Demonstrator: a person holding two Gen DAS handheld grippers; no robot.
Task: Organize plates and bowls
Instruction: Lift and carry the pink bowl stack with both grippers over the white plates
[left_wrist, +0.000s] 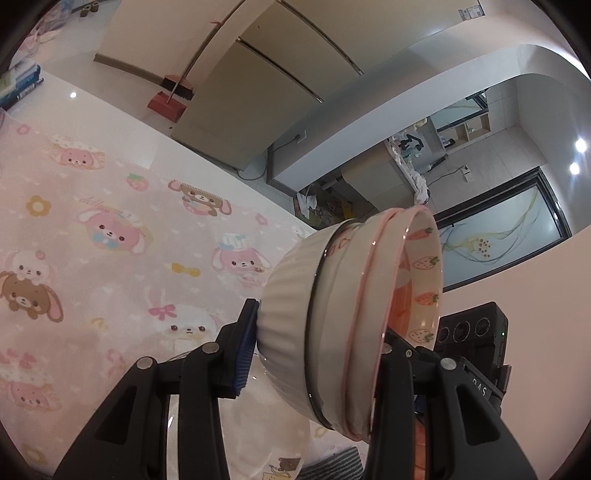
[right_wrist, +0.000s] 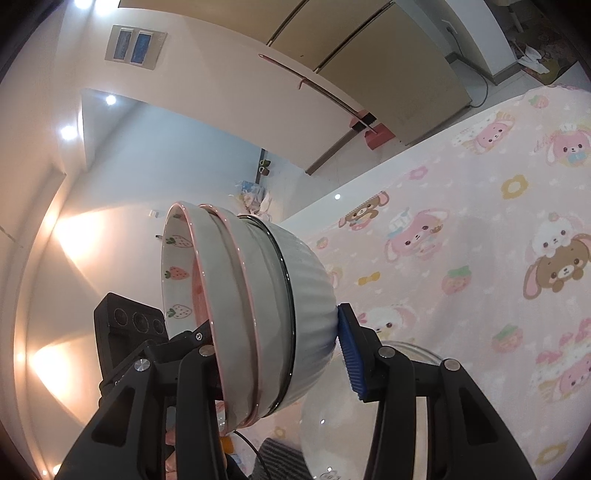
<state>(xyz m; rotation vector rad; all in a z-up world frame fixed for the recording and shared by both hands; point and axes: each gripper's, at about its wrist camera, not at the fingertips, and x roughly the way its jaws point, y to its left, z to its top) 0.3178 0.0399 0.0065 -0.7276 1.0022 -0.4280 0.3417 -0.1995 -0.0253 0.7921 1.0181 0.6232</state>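
2 claws, left claw (left_wrist: 314, 354) and right claw (right_wrist: 275, 345), clamp stacked bowls (left_wrist: 332, 314).

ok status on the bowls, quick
Left gripper and right gripper both clamped on stack of nested bowls, tipped on its side above pink tablecloth. Nothing in the way.

"DAS" on black camera housing (left_wrist: 480, 384)

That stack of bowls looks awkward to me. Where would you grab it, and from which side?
As now: the stack of bowls is nested, so each gripper pinches it through its wall, left gripper and right gripper from opposite sides, one finger inside the strawberry bowl, one on the ribbed bowl.
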